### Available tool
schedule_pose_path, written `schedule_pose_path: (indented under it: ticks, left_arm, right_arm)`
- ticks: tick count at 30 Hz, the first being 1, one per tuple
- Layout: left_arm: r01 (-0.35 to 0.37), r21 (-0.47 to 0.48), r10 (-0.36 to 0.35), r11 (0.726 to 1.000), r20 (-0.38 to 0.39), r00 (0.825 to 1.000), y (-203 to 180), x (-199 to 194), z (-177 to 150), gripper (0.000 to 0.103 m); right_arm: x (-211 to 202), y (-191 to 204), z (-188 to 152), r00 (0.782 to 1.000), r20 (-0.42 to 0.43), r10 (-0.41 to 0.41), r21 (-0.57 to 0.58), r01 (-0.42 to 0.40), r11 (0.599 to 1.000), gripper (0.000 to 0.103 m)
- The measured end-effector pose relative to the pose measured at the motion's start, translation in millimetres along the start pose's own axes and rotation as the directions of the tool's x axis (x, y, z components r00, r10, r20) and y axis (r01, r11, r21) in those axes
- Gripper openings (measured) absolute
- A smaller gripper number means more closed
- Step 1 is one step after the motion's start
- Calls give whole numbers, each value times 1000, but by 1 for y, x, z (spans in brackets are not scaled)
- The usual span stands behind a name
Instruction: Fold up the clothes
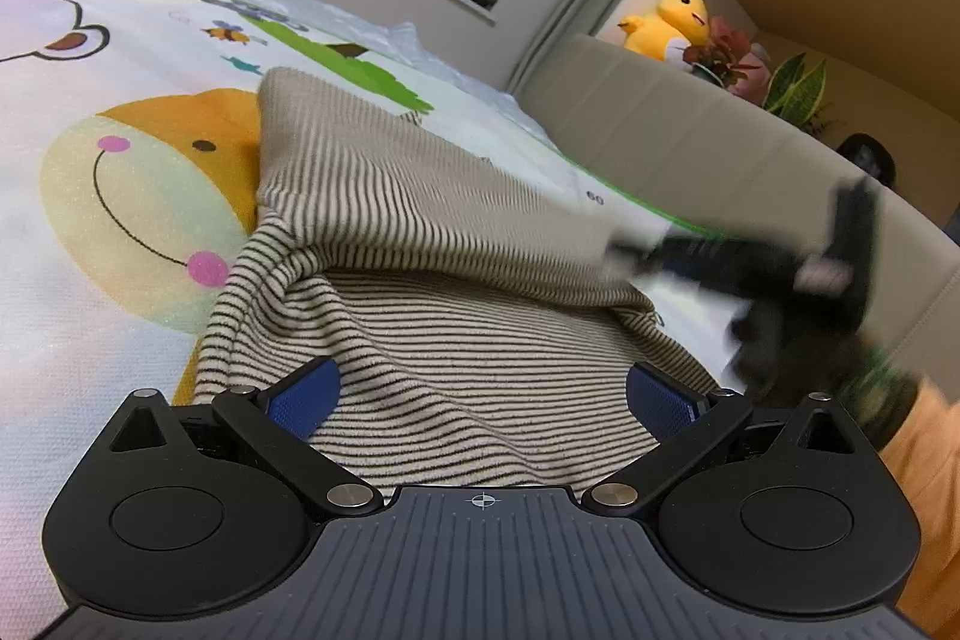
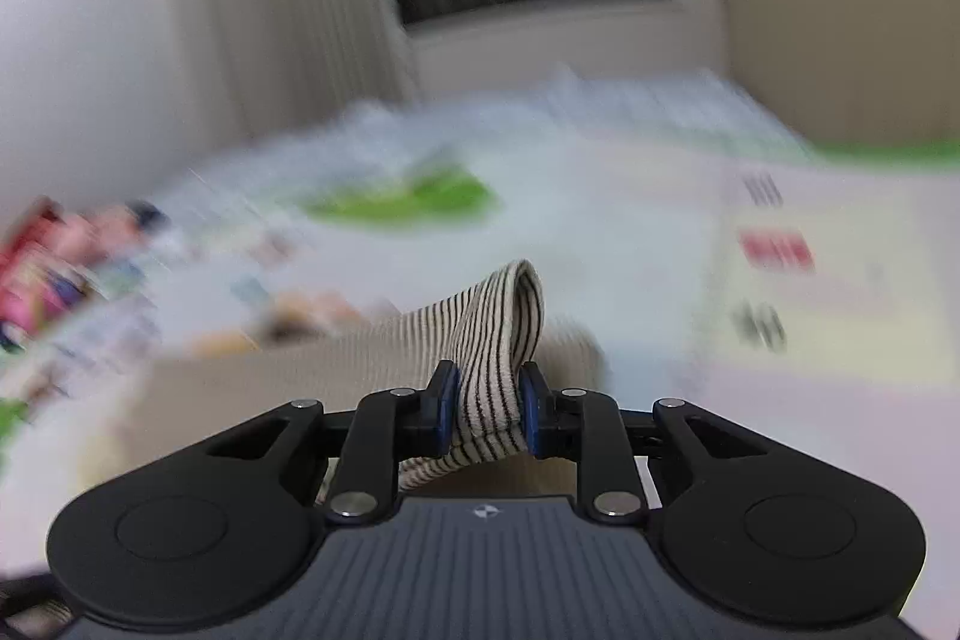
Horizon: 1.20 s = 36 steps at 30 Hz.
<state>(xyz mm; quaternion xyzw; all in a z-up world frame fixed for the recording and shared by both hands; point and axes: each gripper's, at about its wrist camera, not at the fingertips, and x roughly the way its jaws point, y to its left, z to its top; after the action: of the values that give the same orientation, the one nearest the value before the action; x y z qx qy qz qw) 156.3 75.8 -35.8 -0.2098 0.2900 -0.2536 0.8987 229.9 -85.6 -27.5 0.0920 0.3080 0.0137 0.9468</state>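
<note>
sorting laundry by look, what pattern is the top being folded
Cream with thin dark stripes; the striped top shows best in the left wrist view.

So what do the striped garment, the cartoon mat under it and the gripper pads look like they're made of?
Striped garment: soft knit, probably cotton jersey or fine rib, matte, draping in loose folds. Cartoon mat: likely foam or vinyl play mat, with a fine pebbled, slightly sheeny printed surface. Pads on the left hand-held gripper: blue, finely textured, probably rubber. The right hand-held gripper pinches a fold between similar pads.
</note>
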Motion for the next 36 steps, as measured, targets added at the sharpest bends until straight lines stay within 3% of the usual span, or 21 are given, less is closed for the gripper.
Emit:
schedule_pose_path:
  ticks: [1,2,5,7,8,10,11,14,18,20,23,25,27,30,36]
  left_arm:
    - [0,1,0,1000,0,1000,0,0,0,103]
    - [-2,1,2,1000,-1,1000,-1,0,0,103]
    - [-10,8,10,1000,-4,1000,-2,2,0,103]
    - [-17,14,17,1000,-3,1000,-4,2,0,103]
    - [-21,18,21,1000,-4,1000,-4,2,0,103]
    - [-33,30,33,999,-9,999,-7,3,-1,103]
    - [-45,44,46,998,-10,999,-10,3,-2,103]
    - [-85,88,87,992,-12,996,-19,4,-4,103]
    - [-138,148,141,979,-12,990,-31,4,-8,103]
    - [-158,177,164,971,-22,986,-36,5,-9,103]
    - [-163,208,179,965,-63,982,-38,10,-4,103]
    - [-152,194,174,969,-101,980,-38,11,5,103]
    - [-92,142,109,986,-117,987,-37,11,22,103]
    - [-48,71,50,996,-29,998,-36,14,56,103]
    - [-202,102,209,974,-54,977,-10,80,71,103]
  right_arm:
    - [3,-5,-9,1000,-1,-12,18,12,1000,28]
    - [5,-9,-17,1000,2,-21,38,21,999,41]
    - [-4,-15,-9,999,21,-44,88,42,995,62]
    - [-16,-11,-4,997,75,-19,89,13,996,72]
    - [-23,-9,-2,993,115,16,91,-27,995,88]
    - [-39,-7,-3,973,207,102,99,-125,987,103]
    - [-43,-5,-5,959,241,150,101,-178,979,103]
    - [-36,2,-11,943,225,244,72,-266,961,103]
    - [2,-2,-21,976,93,199,102,-208,973,103]
    - [10,-13,-15,985,39,168,197,-173,965,103]
    - [12,-31,-21,973,49,224,281,-228,932,103]
    - [10,-35,-22,969,62,241,295,-248,923,103]
    - [8,-33,-24,968,71,242,292,-253,922,103]
    - [4,-31,-27,968,76,240,285,-252,925,103]
    - [5,-31,-30,967,83,242,285,-256,924,103]
